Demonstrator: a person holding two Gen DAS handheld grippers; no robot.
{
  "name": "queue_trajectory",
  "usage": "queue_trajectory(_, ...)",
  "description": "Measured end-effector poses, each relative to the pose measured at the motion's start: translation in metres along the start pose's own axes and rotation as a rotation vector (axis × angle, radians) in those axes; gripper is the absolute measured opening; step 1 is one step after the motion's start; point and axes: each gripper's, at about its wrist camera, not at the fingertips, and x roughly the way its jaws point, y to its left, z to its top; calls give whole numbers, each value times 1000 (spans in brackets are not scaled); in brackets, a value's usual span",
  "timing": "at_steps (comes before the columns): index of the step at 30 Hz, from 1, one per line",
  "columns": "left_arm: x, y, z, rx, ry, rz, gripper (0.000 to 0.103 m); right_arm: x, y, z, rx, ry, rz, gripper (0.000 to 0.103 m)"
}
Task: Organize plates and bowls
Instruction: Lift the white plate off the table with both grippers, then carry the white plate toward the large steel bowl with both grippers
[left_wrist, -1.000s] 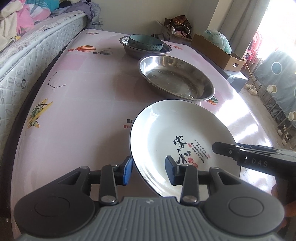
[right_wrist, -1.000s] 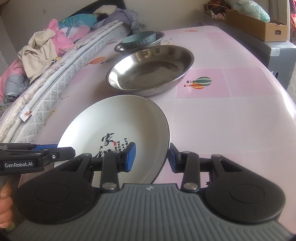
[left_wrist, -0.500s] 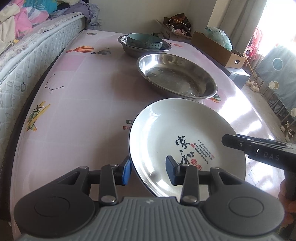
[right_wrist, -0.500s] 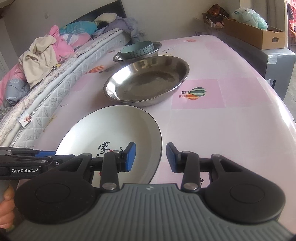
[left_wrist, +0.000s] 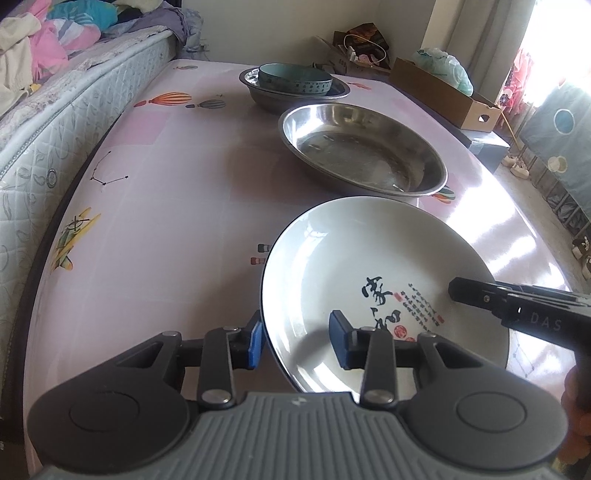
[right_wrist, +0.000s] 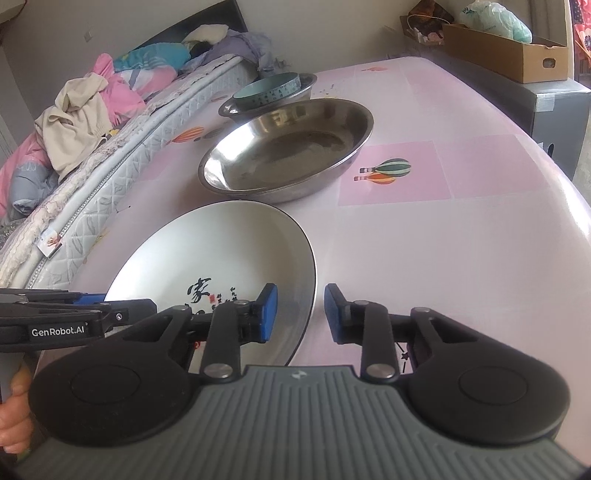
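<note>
The white plate (left_wrist: 369, 266) sits on the pink table (left_wrist: 166, 206) just before the large steel basin (left_wrist: 362, 151), its rim between each part-open claw's pads, left gripper (left_wrist: 297, 338) gapped, right gripper (right_wrist: 298, 312) just narrowing without clamping.

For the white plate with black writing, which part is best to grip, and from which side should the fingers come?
Grip the white plate by its thin raised rim, at the near edge, one gripper on each side. The plate is wide and shallow, so only the rim fits between the fingers. The left gripper straddles the near-left rim; the right gripper, whose fingers have just been closing, straddles the near-right rim. Neither clearly presses yet.
</note>
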Motion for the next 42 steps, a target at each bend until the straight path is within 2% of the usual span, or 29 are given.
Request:
queue_trajectory(2,0,1,0,-3,0,-1,37,2,0,0,6,5,12,21)
queue_trajectory(27,-15,-6,-11,20,28,-24,37,-11,3,-7,4,26,-1,21)
queue_trajectory(42,-3,-11,-4,58,14,15,38,-9,-5,-9,30,2,11,21)
